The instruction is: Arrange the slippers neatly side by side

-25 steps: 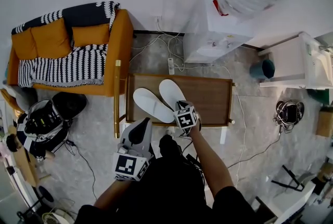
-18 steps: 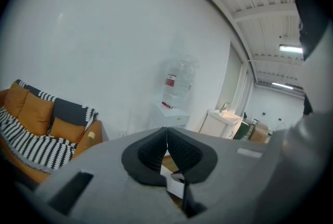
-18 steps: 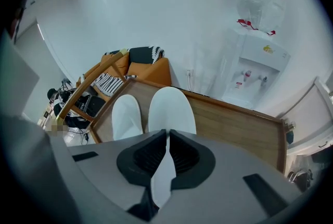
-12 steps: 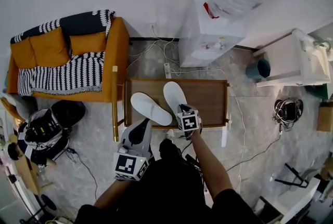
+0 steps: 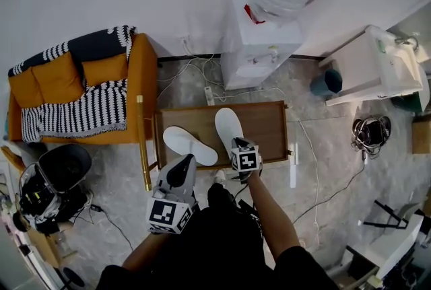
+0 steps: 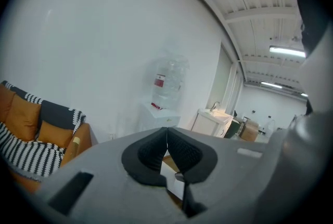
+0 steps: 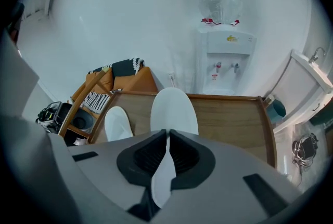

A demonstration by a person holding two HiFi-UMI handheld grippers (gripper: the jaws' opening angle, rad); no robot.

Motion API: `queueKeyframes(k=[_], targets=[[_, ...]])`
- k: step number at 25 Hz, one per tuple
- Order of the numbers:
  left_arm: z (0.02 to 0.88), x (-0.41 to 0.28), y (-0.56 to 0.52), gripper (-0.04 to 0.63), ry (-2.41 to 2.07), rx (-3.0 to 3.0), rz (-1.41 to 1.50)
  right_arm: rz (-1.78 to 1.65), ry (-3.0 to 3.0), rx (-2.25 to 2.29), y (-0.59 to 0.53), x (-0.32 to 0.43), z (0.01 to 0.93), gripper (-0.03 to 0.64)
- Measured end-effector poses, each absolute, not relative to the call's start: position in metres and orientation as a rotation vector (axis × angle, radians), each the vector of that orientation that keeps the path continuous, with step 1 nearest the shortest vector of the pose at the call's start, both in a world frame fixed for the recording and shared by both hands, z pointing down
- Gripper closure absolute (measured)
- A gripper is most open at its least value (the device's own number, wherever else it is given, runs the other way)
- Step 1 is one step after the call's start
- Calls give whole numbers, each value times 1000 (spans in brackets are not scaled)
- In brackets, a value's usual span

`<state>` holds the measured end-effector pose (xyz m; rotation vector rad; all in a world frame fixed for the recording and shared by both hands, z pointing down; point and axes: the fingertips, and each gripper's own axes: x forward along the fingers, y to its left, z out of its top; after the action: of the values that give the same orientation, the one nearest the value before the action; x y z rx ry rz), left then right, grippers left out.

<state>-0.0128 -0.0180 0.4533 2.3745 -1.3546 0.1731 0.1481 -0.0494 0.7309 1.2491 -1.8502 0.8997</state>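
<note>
Two white slippers lie on a low wooden table [image 5: 269, 126]. The left slipper [image 5: 189, 145] lies slanted, toe towards the left. The right slipper [image 5: 228, 127] points straight away from me. My right gripper [image 5: 238, 145] is shut on its heel edge; in the right gripper view a thin white strip of the right slipper [image 7: 173, 107] runs between the pads of the right gripper [image 7: 167, 141]. The left slipper [image 7: 117, 123] lies beside it, apart. My left gripper [image 5: 186, 161] hangs before the table's front edge, and the left gripper [image 6: 167, 137] is shut on nothing.
An orange sofa [image 5: 74, 90] with a striped blanket stands left of the table. A water dispenser [image 5: 262, 40] stands behind the table, with cables and a power strip [image 5: 210, 95] on the floor. At the right are a white cabinet [image 5: 377, 66] and a blue bin [image 5: 326, 83].
The right gripper has rolled and shifted with the right slipper's heel; that slipper now points straighter away. The left slipper has stayed put. The left gripper has barely moved.
</note>
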Motion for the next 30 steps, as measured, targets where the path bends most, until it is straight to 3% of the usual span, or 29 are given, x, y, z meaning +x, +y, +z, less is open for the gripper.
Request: queueKeyframes(k=[30], targets=[[467, 1, -28, 578, -1267, 2385, 225, 1060, -1680, 1423, -52, 208, 768, 591]])
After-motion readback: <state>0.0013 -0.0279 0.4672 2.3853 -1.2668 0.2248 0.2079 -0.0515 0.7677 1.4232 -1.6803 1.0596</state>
